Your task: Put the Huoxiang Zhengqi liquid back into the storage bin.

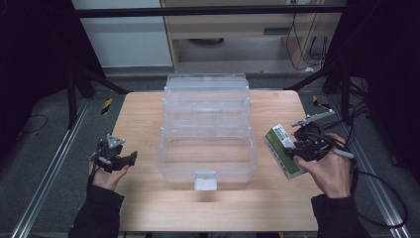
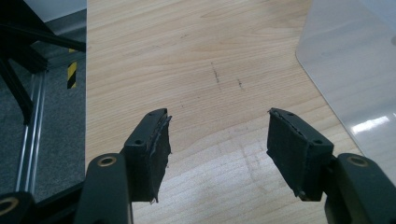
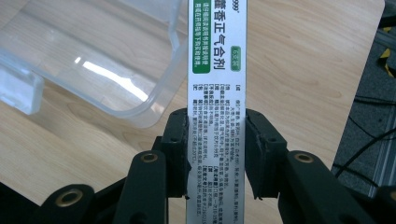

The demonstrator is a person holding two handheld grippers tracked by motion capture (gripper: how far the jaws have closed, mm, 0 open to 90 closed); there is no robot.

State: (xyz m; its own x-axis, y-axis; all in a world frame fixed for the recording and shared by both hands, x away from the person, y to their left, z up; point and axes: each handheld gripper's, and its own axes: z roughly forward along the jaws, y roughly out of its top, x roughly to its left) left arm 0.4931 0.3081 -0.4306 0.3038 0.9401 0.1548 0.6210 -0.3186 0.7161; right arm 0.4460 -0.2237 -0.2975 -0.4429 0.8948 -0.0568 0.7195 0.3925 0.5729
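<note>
A: Medicine box (image 3: 215, 70), white w/ green bands and small print, is pinched in the right gripper (image 1: 302, 148), jaws clamped on its two narrow sides. It sits just right of the clear storage bin (image 1: 207, 130), not touching it, up off the table (image 1: 148, 198).

B: Grip solid?

A: Prob ok, but the pads hold only the lower part of the box; most of it sticks out past the jaws. Risk 1: the long end swings or tips when the hand turns. It's thin card, so too much squeeze could also dent the sides.

B: And the bin?

A: Risk 2: the bin wall is close on the left of the box. If the box goes in low, its far end could catch the rim and twist out of the jaws. Clear plastic also makes the edge hard to judge.

B: Left side?

A: Left gripper (image 1: 115, 157) is left of the bin, well apart from it, jaws spread wide w/ nothing between, bare wood under them. So nothing steadies the bin; a knock from the box could slide it.
</note>
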